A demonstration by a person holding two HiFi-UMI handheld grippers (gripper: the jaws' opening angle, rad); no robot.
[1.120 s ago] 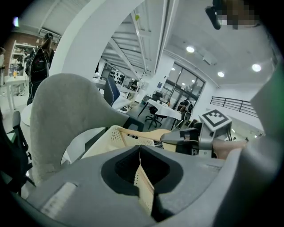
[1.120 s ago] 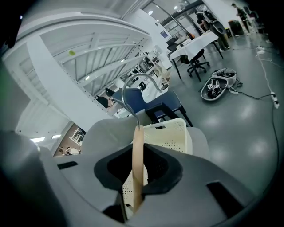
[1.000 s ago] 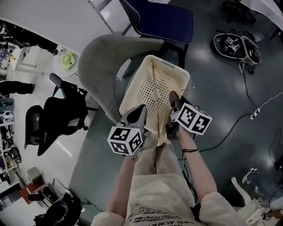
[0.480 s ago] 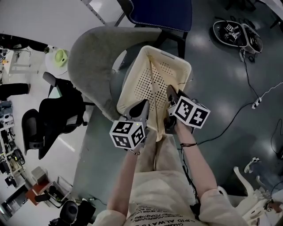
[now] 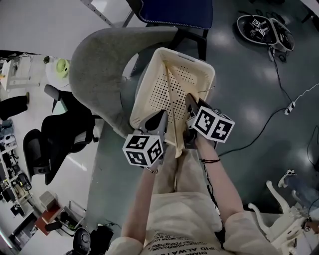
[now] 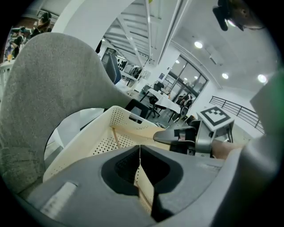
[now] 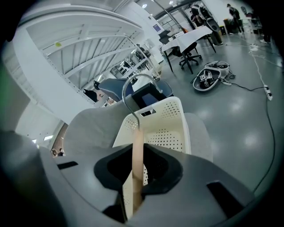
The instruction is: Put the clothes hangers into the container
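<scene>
A cream perforated basket (image 5: 149,84) rests tilted on a grey armchair (image 5: 97,64). A wooden clothes hanger (image 5: 173,107) with a metal hook (image 7: 132,87) stands inside it. My right gripper (image 5: 190,103) is shut on the hanger's wooden neck (image 7: 137,150) just below the hook, over the basket's near right side. My left gripper (image 5: 158,121) sits at the near left rim, jaws closed on the basket's cream wall (image 6: 143,184). In the left gripper view the right gripper (image 6: 171,135) shows over the basket (image 6: 106,133).
A blue chair (image 5: 174,11) stands behind the armchair and a black office chair (image 5: 65,132) to the left. Gear (image 5: 264,29) and cables (image 5: 271,117) lie on the grey floor at right. The person's beige trouser legs (image 5: 177,184) are just below the basket.
The head view has shifted a little. Both grippers stay at the basket with the same holds.
</scene>
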